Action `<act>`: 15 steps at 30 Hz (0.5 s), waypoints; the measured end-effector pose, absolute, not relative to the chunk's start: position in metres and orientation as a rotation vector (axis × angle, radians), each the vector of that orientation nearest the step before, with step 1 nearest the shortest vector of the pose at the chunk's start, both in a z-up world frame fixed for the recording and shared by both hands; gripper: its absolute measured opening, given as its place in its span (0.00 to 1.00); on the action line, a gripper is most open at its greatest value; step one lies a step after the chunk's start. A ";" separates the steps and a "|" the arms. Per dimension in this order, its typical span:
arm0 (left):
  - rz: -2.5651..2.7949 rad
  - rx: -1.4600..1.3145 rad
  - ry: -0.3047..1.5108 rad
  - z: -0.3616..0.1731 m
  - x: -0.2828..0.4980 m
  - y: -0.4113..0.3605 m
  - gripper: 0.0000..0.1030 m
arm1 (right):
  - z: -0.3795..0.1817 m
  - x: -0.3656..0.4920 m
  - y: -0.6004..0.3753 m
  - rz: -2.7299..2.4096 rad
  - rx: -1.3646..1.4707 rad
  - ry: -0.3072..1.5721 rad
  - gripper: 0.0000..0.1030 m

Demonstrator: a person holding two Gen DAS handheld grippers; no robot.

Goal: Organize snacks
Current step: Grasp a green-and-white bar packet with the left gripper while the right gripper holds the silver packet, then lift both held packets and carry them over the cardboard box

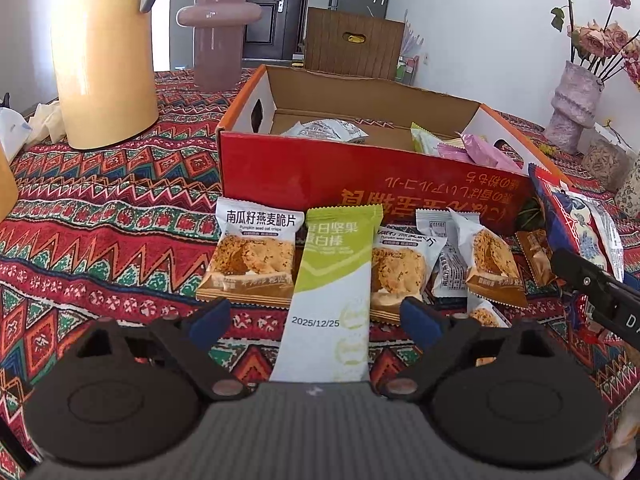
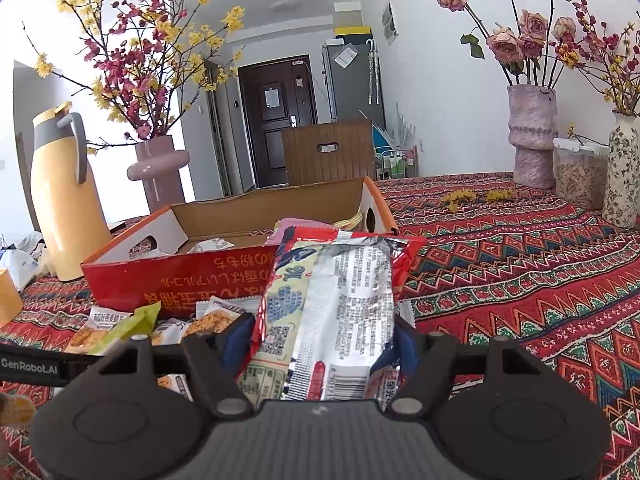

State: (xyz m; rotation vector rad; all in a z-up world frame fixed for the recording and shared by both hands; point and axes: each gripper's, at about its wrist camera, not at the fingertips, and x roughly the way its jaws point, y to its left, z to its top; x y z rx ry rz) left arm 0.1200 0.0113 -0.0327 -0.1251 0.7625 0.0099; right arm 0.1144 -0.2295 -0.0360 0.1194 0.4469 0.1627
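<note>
A green and white snack bar [image 1: 332, 280] lies on the patterned tablecloth in front of the red cardboard box [image 1: 360, 184]. My left gripper [image 1: 314, 318] stands open around its near end, with both blue pads clear of the wrapper. Oat crisp packets [image 1: 252, 256] lie to either side of the bar. My right gripper [image 2: 320, 338] is shut on a red and silver snack bag [image 2: 340, 300] and holds it up near the box's [image 2: 192, 276] right front corner. That bag [image 1: 576, 216] and the right gripper's black finger also show at the right of the left wrist view.
The box holds several packets [image 1: 328, 132]. A tall yellow jug [image 1: 104, 52] and a pink vase [image 1: 218, 32] stand to the left behind it. A textured vase [image 2: 532, 136], a clear container [image 2: 580, 176] and a floral vase [image 2: 624, 172] stand at the back right.
</note>
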 end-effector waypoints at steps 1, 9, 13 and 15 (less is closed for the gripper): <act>0.010 -0.125 0.770 -0.034 0.121 0.011 0.80 | -0.036 0.114 -0.230 0.165 0.120 0.447 0.68; -0.016 -0.104 0.762 -0.033 0.119 0.006 0.39 | -0.037 0.113 -0.229 0.172 0.124 0.448 0.68; -0.006 -0.058 0.742 -0.034 0.115 -0.001 0.38 | -0.037 0.113 -0.229 0.172 0.124 0.448 0.68; -0.013 -0.051 0.736 -0.033 0.113 -0.003 0.38 | -0.037 0.113 -0.229 0.172 0.124 0.448 0.68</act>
